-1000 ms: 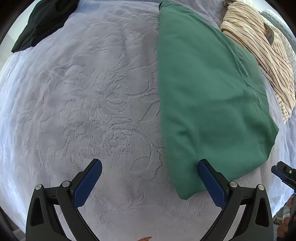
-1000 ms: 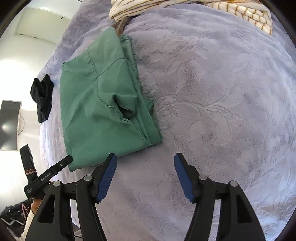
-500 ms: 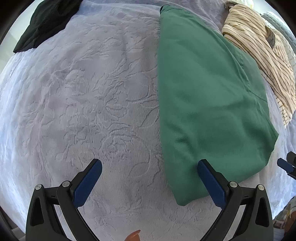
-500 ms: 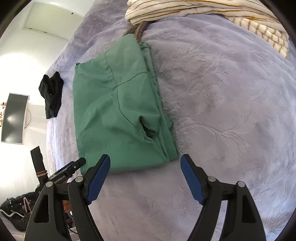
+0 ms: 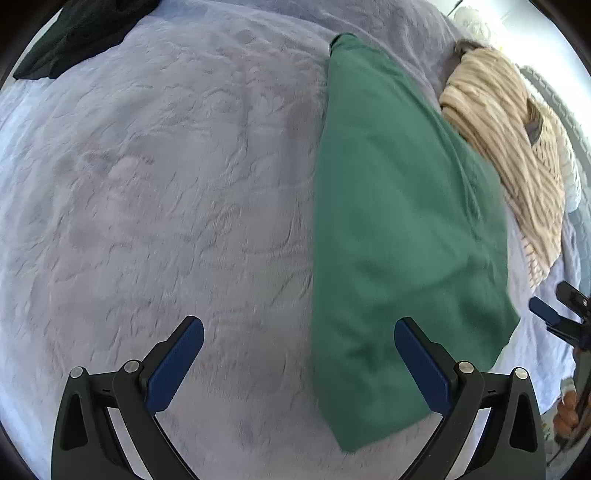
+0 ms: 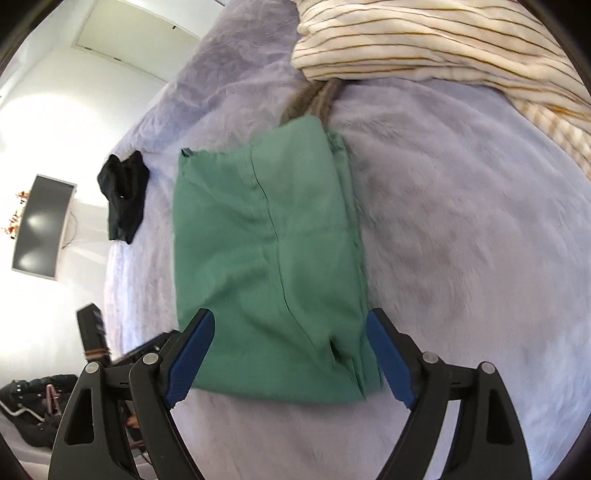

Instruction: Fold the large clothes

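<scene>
A folded green garment [image 5: 399, 221] lies flat on the lavender bedspread [image 5: 166, 184]. In the right wrist view the green garment [image 6: 269, 266] fills the middle, its near edge between the jaws. My left gripper [image 5: 299, 354] is open and empty, hovering over the bedspread with its right finger above the garment's near left edge. My right gripper [image 6: 288, 350] is open and empty, straddling the garment's near edge from above. The right gripper's tip [image 5: 550, 317] also shows at the right edge of the left wrist view.
A cream striped garment [image 5: 509, 140] lies beyond the green one, also in the right wrist view [image 6: 443, 40]. A black garment [image 5: 74, 33] lies at the far left of the bed [image 6: 123, 195]. A wall monitor [image 6: 40, 229] is off the bed's side.
The right gripper has swung left so its jaws now straddle the green garment's near edge. The left gripper has shifted slightly, with its right finger further over the garment.
</scene>
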Demonstrator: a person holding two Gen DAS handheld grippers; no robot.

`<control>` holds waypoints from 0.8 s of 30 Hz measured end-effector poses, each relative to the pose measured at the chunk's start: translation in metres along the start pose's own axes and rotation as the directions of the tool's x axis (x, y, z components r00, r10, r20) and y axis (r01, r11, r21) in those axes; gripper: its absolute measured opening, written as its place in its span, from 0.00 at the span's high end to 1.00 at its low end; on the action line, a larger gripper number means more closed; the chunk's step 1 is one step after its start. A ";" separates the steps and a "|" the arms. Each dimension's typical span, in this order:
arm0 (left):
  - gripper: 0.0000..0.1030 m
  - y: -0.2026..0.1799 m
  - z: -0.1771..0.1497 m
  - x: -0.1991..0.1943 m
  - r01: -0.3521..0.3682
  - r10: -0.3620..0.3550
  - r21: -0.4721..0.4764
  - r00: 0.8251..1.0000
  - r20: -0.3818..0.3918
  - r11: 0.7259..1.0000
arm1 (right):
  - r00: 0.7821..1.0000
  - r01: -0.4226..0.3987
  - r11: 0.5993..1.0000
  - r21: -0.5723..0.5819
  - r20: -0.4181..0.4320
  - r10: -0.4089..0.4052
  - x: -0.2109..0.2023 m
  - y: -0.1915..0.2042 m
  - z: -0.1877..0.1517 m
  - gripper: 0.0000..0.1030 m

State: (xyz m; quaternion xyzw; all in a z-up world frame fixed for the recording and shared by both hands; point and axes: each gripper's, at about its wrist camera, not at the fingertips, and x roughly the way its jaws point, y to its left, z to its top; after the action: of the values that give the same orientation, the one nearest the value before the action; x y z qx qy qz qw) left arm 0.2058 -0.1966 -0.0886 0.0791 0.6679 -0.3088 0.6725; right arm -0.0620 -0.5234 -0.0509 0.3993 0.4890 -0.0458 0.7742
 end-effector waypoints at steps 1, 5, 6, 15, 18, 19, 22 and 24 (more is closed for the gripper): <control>0.00 0.002 0.004 0.001 0.019 -0.019 -0.005 1.000 0.005 1.000 | 1.000 -0.007 1.000 -0.004 -0.011 0.007 0.003 -0.001 0.007 0.16; 0.00 0.006 0.023 0.015 0.163 -0.164 -0.044 0.986 -0.018 0.986 | 0.996 -0.054 0.998 0.029 -0.064 0.056 0.028 -0.018 0.036 0.16; 0.00 0.006 0.025 0.019 0.182 -0.183 -0.046 0.983 -0.026 0.982 | 0.994 -0.074 0.996 0.055 -0.078 0.078 0.037 -0.027 0.041 0.16; 0.00 -0.019 0.033 0.064 0.277 -0.276 -0.011 0.953 -0.123 0.961 | 0.945 -0.275 0.942 0.193 -0.127 0.302 0.108 -0.063 0.067 0.15; 0.00 -0.031 0.034 0.072 0.248 -0.244 0.018 0.962 -0.120 0.969 | 0.932 -0.310 0.940 0.139 -0.149 0.330 0.119 -0.050 0.076 0.15; 0.00 -0.031 0.034 0.075 0.242 -0.238 0.019 0.964 -0.123 0.970 | 0.932 -0.309 0.943 0.124 -0.157 0.326 0.123 -0.047 0.080 0.15; 0.00 -0.031 0.036 0.076 0.247 -0.242 0.021 0.962 -0.130 0.969 | 0.931 -0.308 0.939 0.153 -0.156 0.330 0.133 -0.051 0.085 0.15; 0.09 -0.036 0.035 0.071 0.248 -0.242 0.041 0.964 -0.108 0.968 | 0.932 -0.310 0.928 0.205 -0.129 0.340 0.134 -0.054 0.087 0.18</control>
State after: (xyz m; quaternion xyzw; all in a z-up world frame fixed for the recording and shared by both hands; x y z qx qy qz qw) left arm 0.2109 -0.2658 -0.1419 0.0300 0.6975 -0.4031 0.5917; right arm 0.0449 -0.5748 -0.1709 0.5460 0.4711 0.0718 0.6891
